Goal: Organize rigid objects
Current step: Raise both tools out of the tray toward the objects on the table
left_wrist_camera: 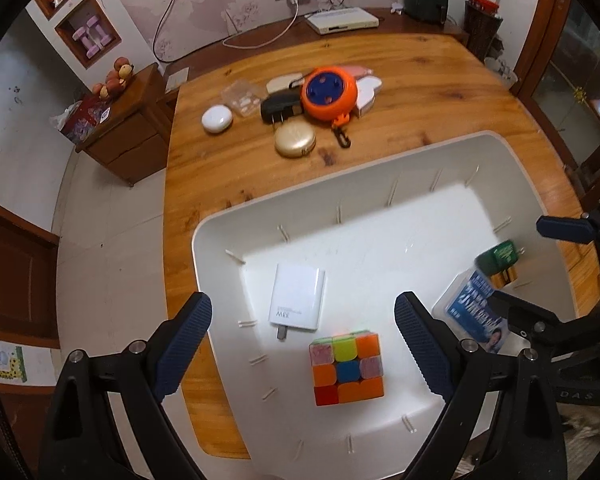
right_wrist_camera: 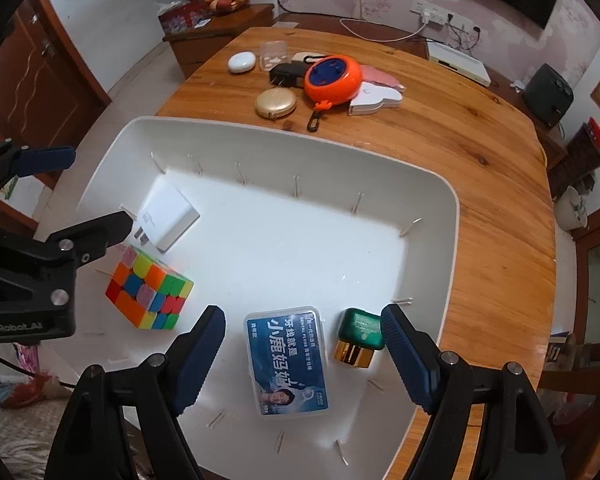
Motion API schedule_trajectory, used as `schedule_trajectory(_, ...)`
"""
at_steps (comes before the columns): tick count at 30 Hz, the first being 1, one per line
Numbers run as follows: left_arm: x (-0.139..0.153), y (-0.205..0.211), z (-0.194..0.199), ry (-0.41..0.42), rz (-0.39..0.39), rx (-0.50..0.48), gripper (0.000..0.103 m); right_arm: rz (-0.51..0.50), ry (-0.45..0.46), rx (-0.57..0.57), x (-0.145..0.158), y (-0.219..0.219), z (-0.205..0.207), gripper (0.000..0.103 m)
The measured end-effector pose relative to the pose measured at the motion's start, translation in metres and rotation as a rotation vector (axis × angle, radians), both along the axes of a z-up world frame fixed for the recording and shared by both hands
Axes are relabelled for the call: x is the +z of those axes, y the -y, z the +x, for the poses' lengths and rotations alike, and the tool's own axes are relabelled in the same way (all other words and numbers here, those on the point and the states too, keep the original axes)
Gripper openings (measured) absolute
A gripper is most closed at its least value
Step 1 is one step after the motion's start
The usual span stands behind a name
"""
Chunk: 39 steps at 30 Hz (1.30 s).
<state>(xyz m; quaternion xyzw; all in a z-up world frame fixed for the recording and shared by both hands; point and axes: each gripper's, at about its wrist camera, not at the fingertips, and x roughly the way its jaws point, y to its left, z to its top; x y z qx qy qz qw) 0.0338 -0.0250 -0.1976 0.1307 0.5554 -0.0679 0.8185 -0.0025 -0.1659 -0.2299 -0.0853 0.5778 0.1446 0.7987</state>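
four things are lying inside the white tray (right_wrist_camera: 440, 216): a white charger (right_wrist_camera: 170, 216) and a puzzle cube (right_wrist_camera: 148, 294) toward its left side, a blue floss box (right_wrist_camera: 286, 362) and a green-capped jar (right_wrist_camera: 358, 336) toward its right. the left gripper (left_wrist_camera: 304, 344) is being held spread over the cube, nothing pinched; the right gripper (right_wrist_camera: 304, 356) is likewise being held spread above the floss box, empty. an orange reel (right_wrist_camera: 332, 76), a gold compact (right_wrist_camera: 276, 102), a black adapter (right_wrist_camera: 286, 72) and a white round case (right_wrist_camera: 242, 62) are still waiting beyond the tray's far rim. being packed closely, neighbours are likely being knocked if one is approached carelessly.
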Motion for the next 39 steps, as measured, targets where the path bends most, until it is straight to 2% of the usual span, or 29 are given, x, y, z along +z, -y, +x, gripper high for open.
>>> schedule_trajectory(4,0.018,0.0,0.003,0.031,-0.024,0.002,0.094,0.021,0.018,-0.024,0.012,0.007,0.003,0.081)
schedule_trajectory(6,0.028,0.001,0.006,0.042,-0.04,0.004,0.101,0.031,0.027,-0.03,0.018,0.008,0.004,0.081)
schedule_trajectory(10,0.047,-0.001,0.012,0.063,-0.097,0.011,0.102,0.051,0.055,-0.042,0.032,0.011,0.007,0.081)
schedule_trajectory(19,0.078,-0.004,0.03,0.137,-0.107,-0.013,0.102,0.106,0.103,-0.093,0.064,0.019,0.018,0.081)
schedule_trajectory(33,0.131,-0.055,0.104,0.259,-0.103,0.093,0.102,0.107,0.193,-0.19,0.103,0.034,0.063,0.081)
schedule_trajectory(36,0.135,-0.067,0.12,0.269,-0.105,0.123,0.102,0.114,0.194,-0.214,0.107,0.034,0.078,0.081)
schedule_trajectory(39,0.13,-0.079,0.139,0.245,-0.128,0.148,0.102,0.113,0.205,-0.219,0.111,0.03,0.096,0.081)
